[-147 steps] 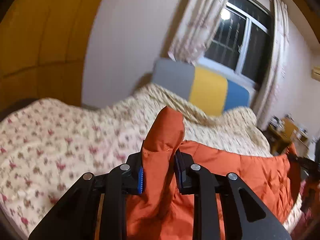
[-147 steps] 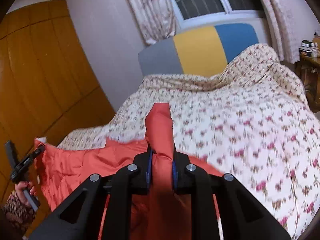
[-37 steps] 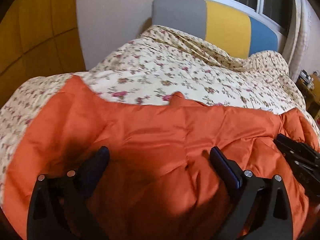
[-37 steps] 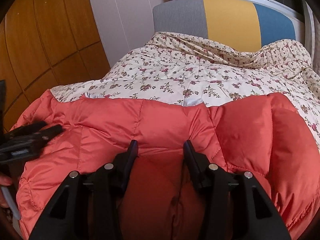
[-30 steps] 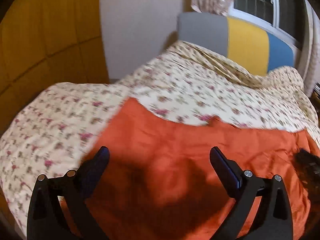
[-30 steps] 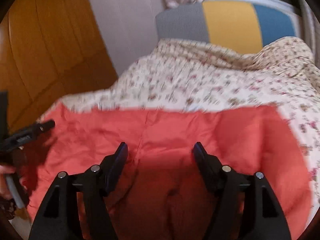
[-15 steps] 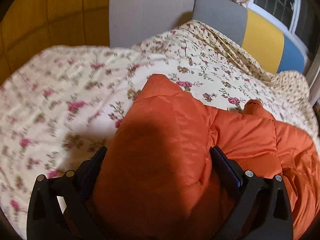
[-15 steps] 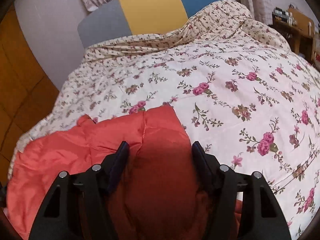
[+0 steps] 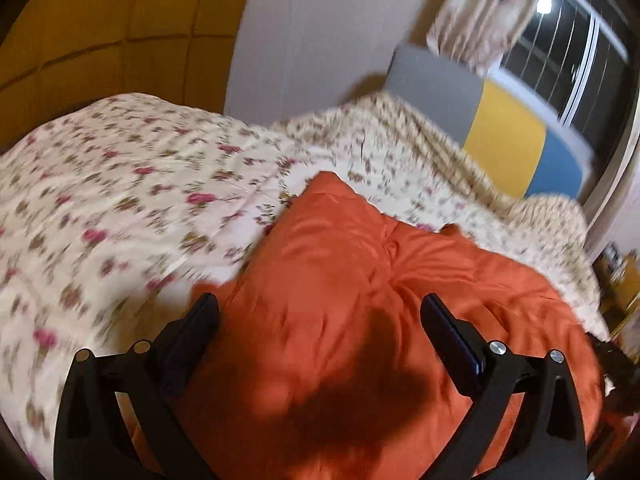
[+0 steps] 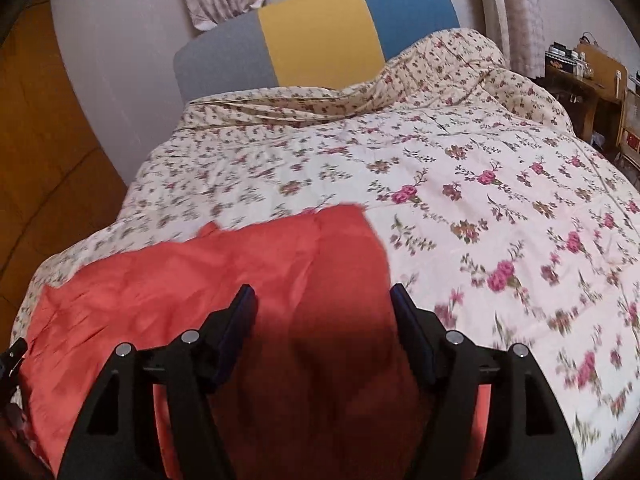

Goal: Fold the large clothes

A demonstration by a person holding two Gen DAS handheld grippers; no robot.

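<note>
An orange puffer jacket lies spread across the near part of the bed, on the floral bedspread. My left gripper hovers over the jacket's left end, its jaws wide open and pressing on nothing. In the right wrist view the jacket reaches from the left edge to the middle. My right gripper hangs over that right end. Its jaws are opening, with the padded cloth below and between them but untouched by the pads.
The floral bedspread stretches to a grey, yellow and blue headboard under a curtained window. A wooden side table with small items stands at the right. Yellow-brown wardrobe panels line the left.
Both grippers let go of the jacket seconds ago and it lies flat. Over the last second the left one swung to its left end, the right one to its right end.
</note>
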